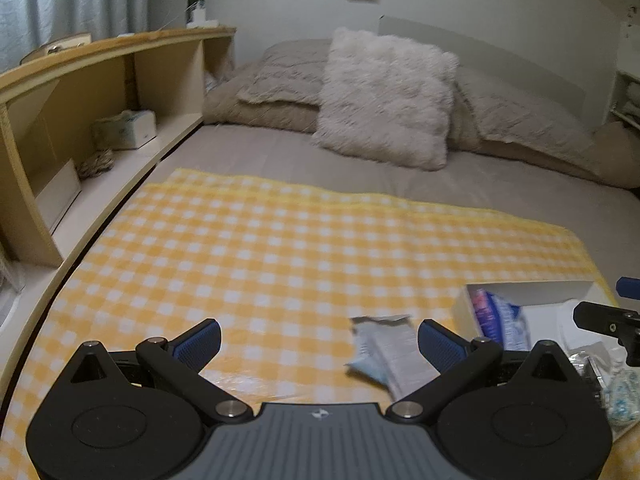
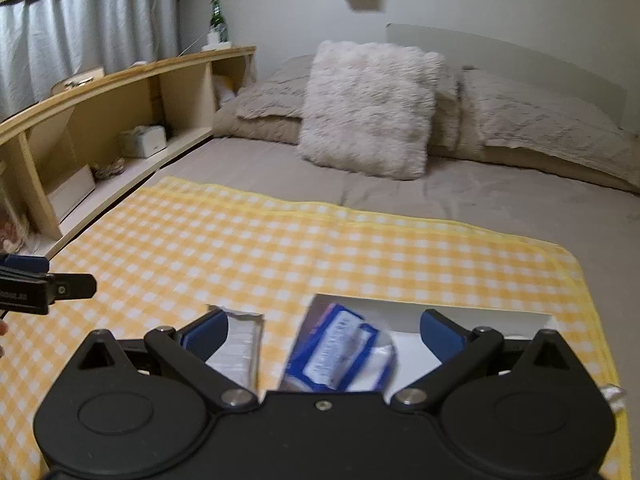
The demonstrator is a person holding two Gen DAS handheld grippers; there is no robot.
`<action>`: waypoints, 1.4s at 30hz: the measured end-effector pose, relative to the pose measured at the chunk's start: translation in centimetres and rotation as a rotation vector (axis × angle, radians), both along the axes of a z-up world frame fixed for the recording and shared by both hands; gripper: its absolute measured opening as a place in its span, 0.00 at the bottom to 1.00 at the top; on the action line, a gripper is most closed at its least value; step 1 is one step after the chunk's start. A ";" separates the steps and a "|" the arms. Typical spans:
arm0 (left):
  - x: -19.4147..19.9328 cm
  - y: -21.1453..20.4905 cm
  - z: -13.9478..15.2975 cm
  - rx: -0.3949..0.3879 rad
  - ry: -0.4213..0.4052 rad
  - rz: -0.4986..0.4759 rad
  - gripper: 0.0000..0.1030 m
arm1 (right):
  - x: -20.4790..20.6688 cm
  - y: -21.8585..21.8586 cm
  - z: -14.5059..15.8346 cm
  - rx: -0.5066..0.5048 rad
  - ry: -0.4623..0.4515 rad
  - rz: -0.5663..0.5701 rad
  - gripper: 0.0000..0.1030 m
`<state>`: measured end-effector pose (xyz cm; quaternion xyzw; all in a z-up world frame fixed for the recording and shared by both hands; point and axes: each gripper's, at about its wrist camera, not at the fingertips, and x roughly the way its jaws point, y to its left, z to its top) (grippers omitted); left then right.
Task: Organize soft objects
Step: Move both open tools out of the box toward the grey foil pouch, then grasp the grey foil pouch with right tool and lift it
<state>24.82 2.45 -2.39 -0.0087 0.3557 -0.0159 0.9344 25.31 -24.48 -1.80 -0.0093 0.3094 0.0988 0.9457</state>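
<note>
A yellow checked cloth [image 1: 260, 248] [image 2: 320, 248] covers the near half of the bed. On it lies a flat grey-white packet [image 1: 384, 348] [image 2: 240, 344]. To its right stands an open white box [image 1: 552, 300] [image 2: 480, 316] holding a blue-and-white soft pack [image 1: 500, 320] [image 2: 340, 352]. My left gripper [image 1: 320, 340] is open above the cloth, with the grey packet just inside its right finger. My right gripper [image 2: 324, 336] is open above the box, the blue pack between its fingers but untouched. Each gripper shows at the edge of the other's view.
A fluffy cream cushion [image 1: 384, 96] [image 2: 368, 108] leans on beige pillows [image 1: 280, 72] at the bed's head. A wooden shelf [image 1: 112, 92] [image 2: 120, 112] runs along the left side, holding a tissue box [image 1: 128, 128] and a green bottle [image 1: 195, 0]. More small packets [image 1: 620, 396] lie at the right.
</note>
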 end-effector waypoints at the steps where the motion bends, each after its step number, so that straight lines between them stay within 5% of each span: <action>1: 0.3 0.3 -0.3 0.005 0.010 0.006 1.00 | 0.3 0.5 -0.1 -0.001 0.004 0.007 1.00; 21: 6.0 3.1 -4.9 0.049 0.145 0.080 1.00 | 9.2 9.8 -7.9 -0.041 0.241 0.166 0.98; 33: 8.9 3.4 -7.0 -0.049 0.188 0.048 1.00 | 11.7 12.1 -13.4 -0.140 0.407 0.254 0.80; 38: 9.9 2.7 -7.6 -0.035 0.217 0.041 1.00 | 11.1 12.7 -13.5 -0.126 0.424 0.316 0.56; 42: 10.1 2.5 -7.6 -0.032 0.213 0.034 1.00 | 10.0 13.5 -13.5 -0.102 0.438 0.411 0.55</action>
